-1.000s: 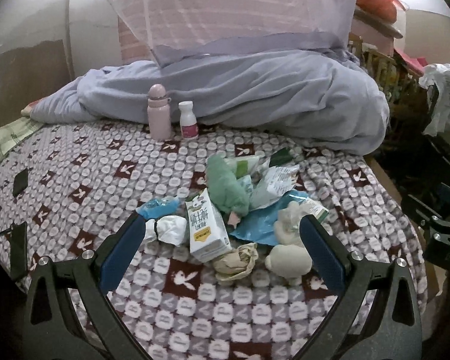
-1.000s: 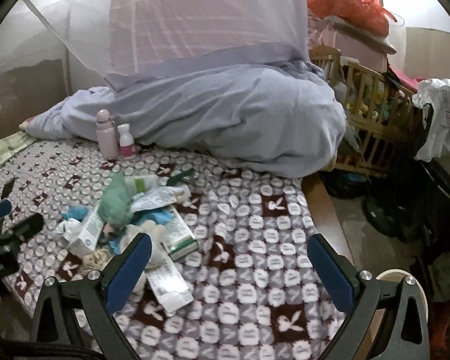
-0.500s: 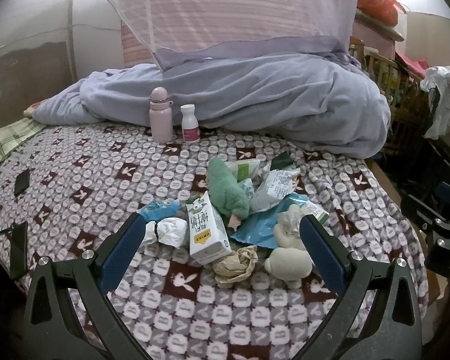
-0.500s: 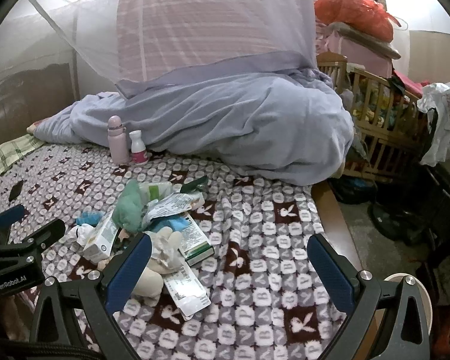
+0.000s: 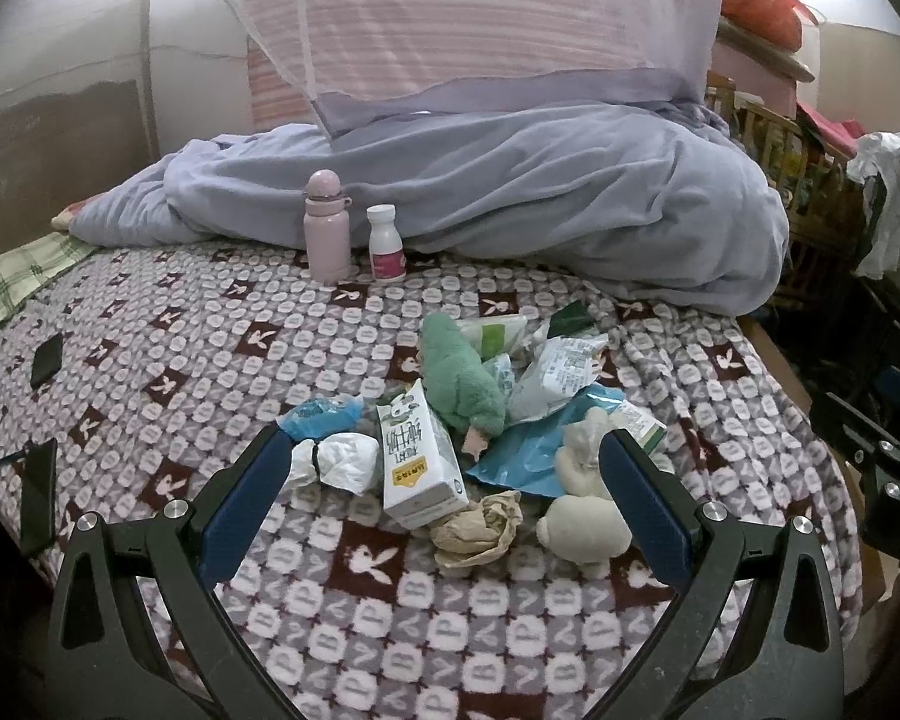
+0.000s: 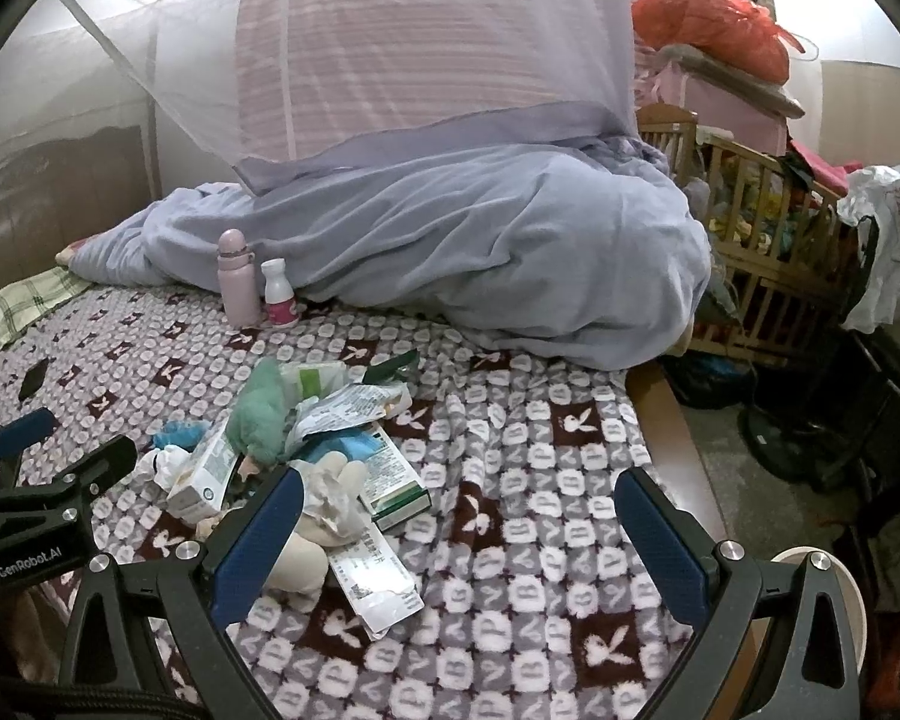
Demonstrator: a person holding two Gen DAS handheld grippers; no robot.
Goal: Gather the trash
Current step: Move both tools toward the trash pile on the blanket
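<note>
A heap of trash lies on the patterned bedspread (image 5: pixel 168 372): a white milk carton (image 5: pixel 417 456), a crumpled brown paper ball (image 5: pixel 477 531), a white tissue wad (image 5: pixel 342 462), blue wrappers (image 5: pixel 528 450) and white foil packets (image 5: pixel 555 375), mixed with a green plush toy (image 5: pixel 459 381) and a cream plush toy (image 5: pixel 582 525). My left gripper (image 5: pixel 441 480) hovers open just in front of the heap, holding nothing. My right gripper (image 6: pixel 459 519) is open and empty over the bedspread right of the heap, near a green-white box (image 6: pixel 393 480) and a flat white packet (image 6: pixel 375 579).
A pink bottle (image 5: pixel 327 228) and a small white bottle (image 5: pixel 385 243) stand before a bunched lavender duvet (image 5: pixel 510 204). Two dark phones (image 5: pixel 47 358) lie at the bed's left. A wooden crib (image 6: pixel 762 240) and clutter stand past the bed's right edge (image 6: pixel 672 444).
Both grippers have drawn slightly closer to the heap, and the right view has swung left so the trash sits nearer its fingers. Nothing was picked up.
</note>
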